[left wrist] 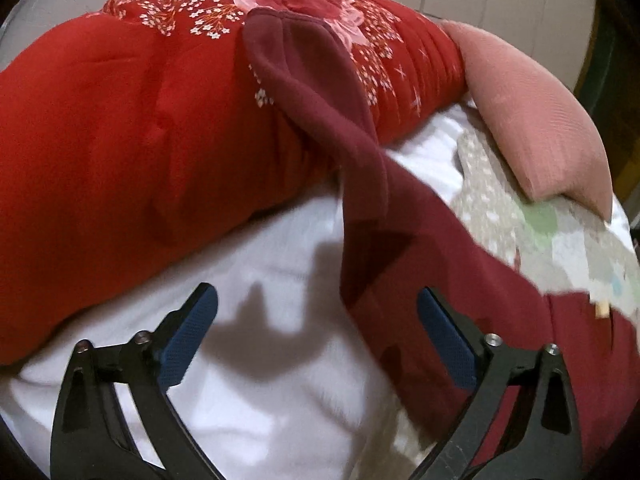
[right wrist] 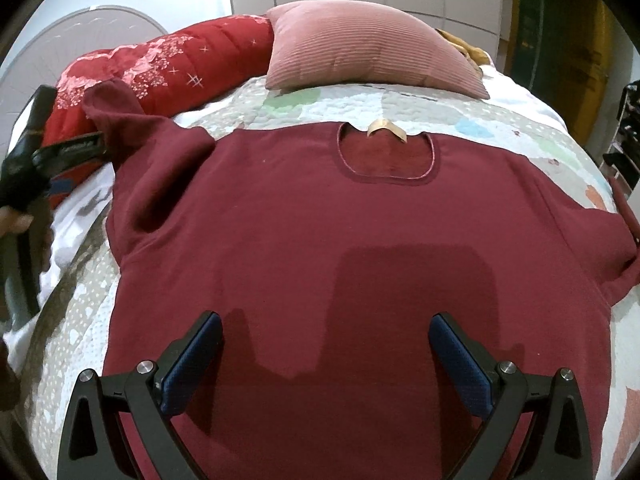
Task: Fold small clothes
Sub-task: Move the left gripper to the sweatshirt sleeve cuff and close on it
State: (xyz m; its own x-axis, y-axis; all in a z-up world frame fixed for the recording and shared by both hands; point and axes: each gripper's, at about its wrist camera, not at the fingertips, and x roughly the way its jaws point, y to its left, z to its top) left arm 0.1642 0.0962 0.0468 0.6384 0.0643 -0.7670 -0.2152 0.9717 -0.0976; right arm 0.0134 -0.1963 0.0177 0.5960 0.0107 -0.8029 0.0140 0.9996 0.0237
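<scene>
A maroon sweater [right wrist: 280,240] lies flat on the bed, neckline [right wrist: 386,176] away from me with a tan label [right wrist: 386,128] in it. Its left sleeve [left wrist: 316,92] runs up onto a red quilt [left wrist: 100,140]; its right sleeve [right wrist: 624,240] reaches the bed's right edge. My left gripper [left wrist: 318,296] is open beside that left sleeve, one finger over white sheet, the other over maroon cloth, gripping nothing. The right wrist view shows the left gripper [right wrist: 76,148] at the far left, next to the sleeve. My right gripper [right wrist: 326,320] is open above the sweater's lower body.
A pink ribbed pillow [right wrist: 372,52] lies at the head of the patterned bedspread [right wrist: 500,124]. The red floral quilt [right wrist: 160,64] is bunched along the left side on a white sheet [left wrist: 260,360]. A hand [right wrist: 16,220] holds the left gripper. Pale cupboard doors stand behind.
</scene>
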